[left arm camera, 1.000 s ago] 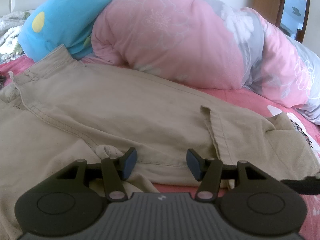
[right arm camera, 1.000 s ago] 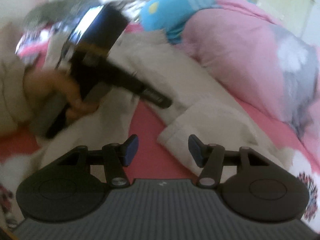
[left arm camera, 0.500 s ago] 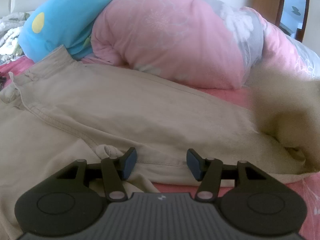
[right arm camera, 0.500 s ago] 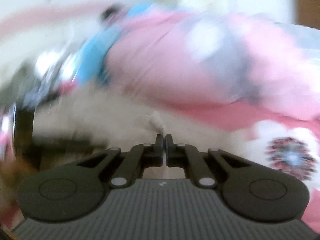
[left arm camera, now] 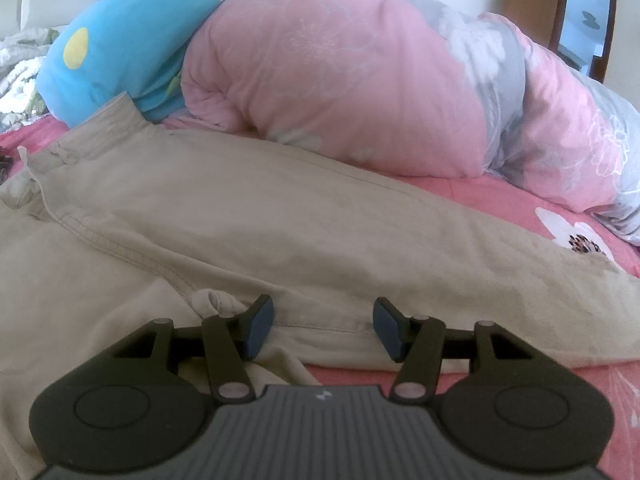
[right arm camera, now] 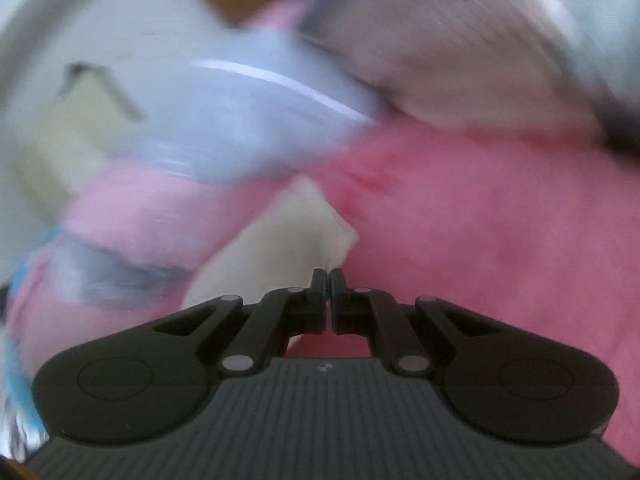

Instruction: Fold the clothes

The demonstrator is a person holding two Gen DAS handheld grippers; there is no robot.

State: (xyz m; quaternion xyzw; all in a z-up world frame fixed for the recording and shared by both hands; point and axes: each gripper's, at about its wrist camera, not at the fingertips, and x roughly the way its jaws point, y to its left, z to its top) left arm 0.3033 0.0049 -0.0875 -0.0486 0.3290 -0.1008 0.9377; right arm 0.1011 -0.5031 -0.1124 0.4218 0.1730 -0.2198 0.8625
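Note:
Beige trousers lie spread across the pink bed sheet, waistband at the left, one leg stretched out to the right. My left gripper hovers low over the near edge of that leg beside the crotch, open, its blue pads clear of the cloth. The right wrist view is blurred by motion. There my right gripper is shut, and a beige flap of the trouser leg runs from its tips up and to the left over the pink sheet.
A bulky pink and grey flowered duvet lies along the far side of the trousers. A blue bundle with a yellow dot sits at its left end. A wooden door stands at the back right.
The right gripper shut on the folded-back trouser leg and swung fast to the right, rolling as it went. The leg now lies straight. The left gripper stayed put, open.

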